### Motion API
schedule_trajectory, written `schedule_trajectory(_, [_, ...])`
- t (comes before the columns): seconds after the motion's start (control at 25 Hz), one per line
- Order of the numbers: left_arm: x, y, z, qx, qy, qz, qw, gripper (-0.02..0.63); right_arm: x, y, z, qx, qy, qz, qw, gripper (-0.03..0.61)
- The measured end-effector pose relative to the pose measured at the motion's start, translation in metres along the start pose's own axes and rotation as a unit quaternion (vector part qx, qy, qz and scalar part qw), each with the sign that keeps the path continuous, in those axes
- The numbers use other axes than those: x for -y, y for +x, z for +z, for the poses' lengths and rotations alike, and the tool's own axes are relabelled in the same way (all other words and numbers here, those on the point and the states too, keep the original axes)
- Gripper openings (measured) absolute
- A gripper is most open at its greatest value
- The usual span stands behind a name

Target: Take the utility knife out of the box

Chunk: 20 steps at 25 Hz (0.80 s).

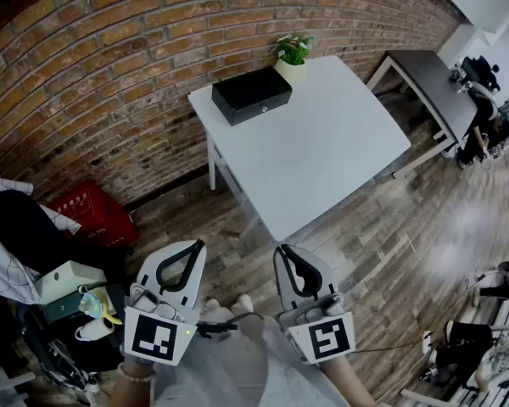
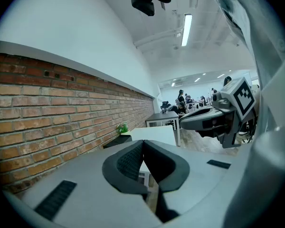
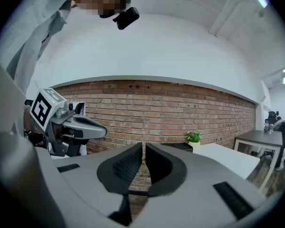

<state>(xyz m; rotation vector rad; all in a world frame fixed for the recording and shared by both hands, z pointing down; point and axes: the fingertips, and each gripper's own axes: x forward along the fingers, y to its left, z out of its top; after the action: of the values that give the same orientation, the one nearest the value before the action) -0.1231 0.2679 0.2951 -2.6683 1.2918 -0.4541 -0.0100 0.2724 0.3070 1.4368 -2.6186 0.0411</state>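
Sitting closed, flat black box (image 1: 252, 94); left gripper (image 1: 199, 245), right gripper (image 1: 281, 249) jaws together, empty.

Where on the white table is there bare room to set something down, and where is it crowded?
Nearly the whole white table is bare: everything from the black box and the potted plant, which sit together along the edge by the brick wall, down to the near corner. Only that far edge is crowded.

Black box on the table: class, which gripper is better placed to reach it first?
Right, slightly. Both are shut and empty; the right gripper lines up with the white table's near corner, the left gripper over floor beside it.
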Motion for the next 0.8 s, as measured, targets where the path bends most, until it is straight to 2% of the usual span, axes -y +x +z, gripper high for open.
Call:
schedule_trajectory(0.16, [0.001,0.001,0.001,0.003,-0.004,-0.002,1.0,0.018,0.001,0.002,0.009,0.021,0.006,-0.009,1.0,0.054])
schedule_trajectory(0.52, [-0.001,-0.004,0.002,0.012,-0.005,-0.008,0.9999,0.018,-0.008,0.001,0.01,0.02,-0.007,-0.013,1.0,0.054])
schedule_trajectory(0.8, [-0.002,-0.011,-0.001,0.01,-0.011,-0.01,0.9998,0.018,-0.017,-0.007,0.007,0.009,0.042,0.002,0.999,0.054])
